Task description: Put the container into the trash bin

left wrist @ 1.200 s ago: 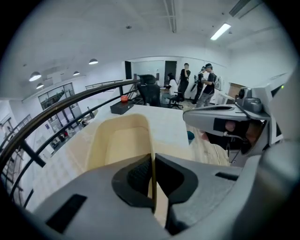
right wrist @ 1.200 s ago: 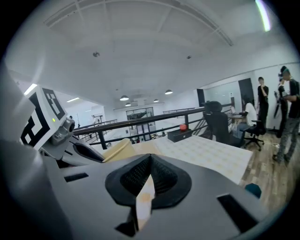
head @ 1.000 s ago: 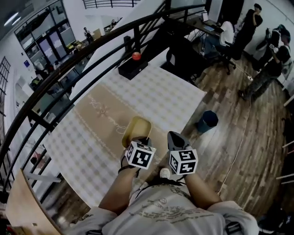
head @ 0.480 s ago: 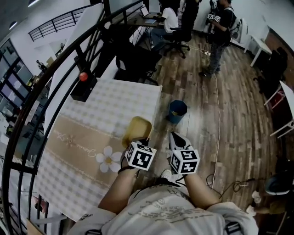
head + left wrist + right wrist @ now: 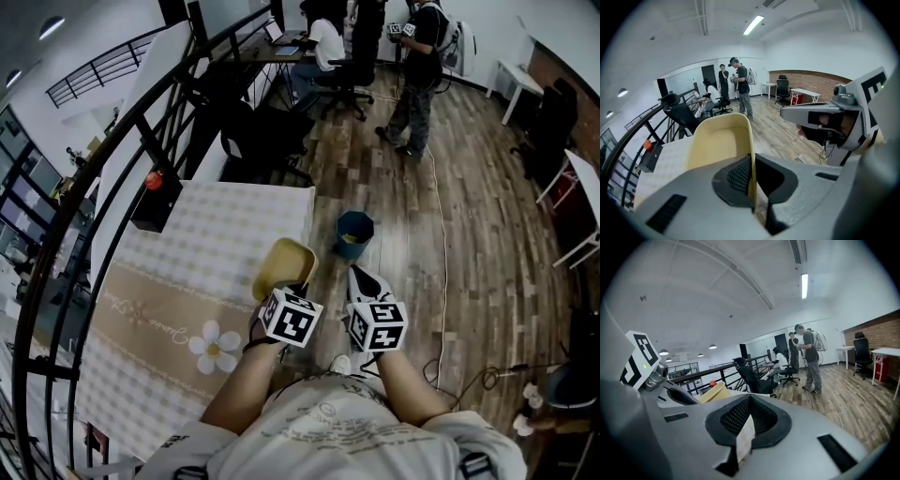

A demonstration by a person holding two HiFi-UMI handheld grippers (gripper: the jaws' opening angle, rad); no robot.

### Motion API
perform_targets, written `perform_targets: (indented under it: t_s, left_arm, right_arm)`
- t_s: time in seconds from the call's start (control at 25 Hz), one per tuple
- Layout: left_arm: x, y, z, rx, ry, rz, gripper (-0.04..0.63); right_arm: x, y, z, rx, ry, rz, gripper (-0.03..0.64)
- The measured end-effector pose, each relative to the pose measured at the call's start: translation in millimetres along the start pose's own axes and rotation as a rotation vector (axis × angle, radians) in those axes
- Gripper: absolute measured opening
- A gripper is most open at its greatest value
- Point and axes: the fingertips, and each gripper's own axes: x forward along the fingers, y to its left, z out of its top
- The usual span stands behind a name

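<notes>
The left tongs [image 5: 292, 284] are shut tight on one thin wall of the yellow container [image 5: 281, 265]. The wall goes right in between them [image 5: 752, 164]. The rest of the container [image 5: 721, 140] sticks out in front of the tongs, tipped up on its side. Its open side faces the bench [image 5: 216, 253]. It is up in the air, over the bench's edge by the floor [image 5: 469, 234].

The right tongs [image 5: 362, 279] are just beside the container, on its right. They do not touch it. From the right tongs [image 5: 747, 425], the container [image 5: 712, 392] shows off to the left. These tongs are pressed together on a thin pale strip [image 5: 745, 437]. I cannot tell what the strip is.

The blue bin [image 5: 354, 232] stands on the floor, near the bench's corner. It is in front of both tongs and a bit to the right of the container.
</notes>
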Motion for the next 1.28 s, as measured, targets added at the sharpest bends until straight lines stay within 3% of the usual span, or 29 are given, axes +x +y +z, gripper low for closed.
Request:
perform_targets:
  t_s: [0.76, 1.28]
  left_arm:
    - [99, -38, 91, 0.075, -0.005, -0.036, 0.008]
    - [173, -30, 152, 0.103, -0.003, -0.077, 0.008]
  right_arm:
    - [30, -127, 25, 0.019, -0.023, -0.052, 0.003]
    - [80, -196, 46, 0.026, -0.022, -0.096, 0.003]
